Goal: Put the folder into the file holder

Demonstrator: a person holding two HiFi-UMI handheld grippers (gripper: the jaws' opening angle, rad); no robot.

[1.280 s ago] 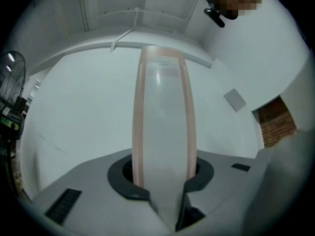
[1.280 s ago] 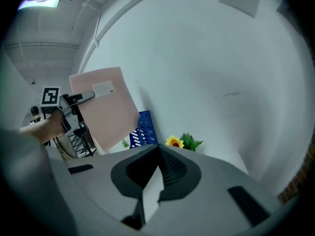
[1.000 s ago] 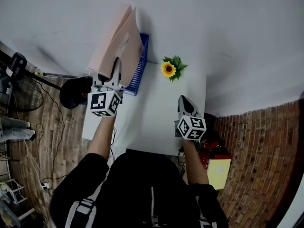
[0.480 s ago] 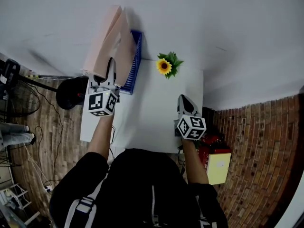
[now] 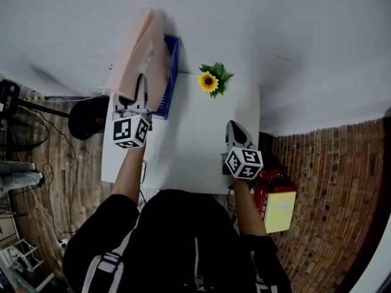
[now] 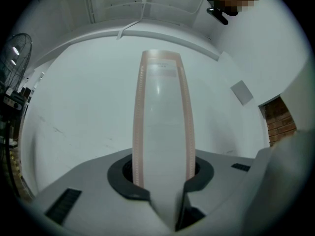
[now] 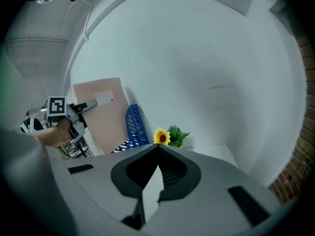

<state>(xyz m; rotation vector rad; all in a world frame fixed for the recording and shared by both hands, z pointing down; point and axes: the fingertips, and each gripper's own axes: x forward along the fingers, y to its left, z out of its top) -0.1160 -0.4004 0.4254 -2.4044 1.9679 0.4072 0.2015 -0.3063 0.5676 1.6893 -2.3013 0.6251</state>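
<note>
Pink folder [image 5: 137, 54] sits in the upper left of the head view, pinched at its near edge by the left hand-held gripper [image 5: 140, 85]. Jaws are clamped on it, and the sheet runs straight up the centre of that gripper's view. Folder's tilted, leaning over the left side of the blue file holder [image 5: 168, 72], which stands at the far left corner of the white bench [image 5: 195, 145]. Bottom edge in the holder or just beside it? Can't tell, gripper & folder cover it. Right hand-held gripper [image 5: 234, 127] is lower right of centre, over the bench's right edge, jaws pressed together w/ nothing btwn them. Sunflower [image 5: 208, 81] at the bench's far edge, right of the holder, well apart from both grippers.
</note>
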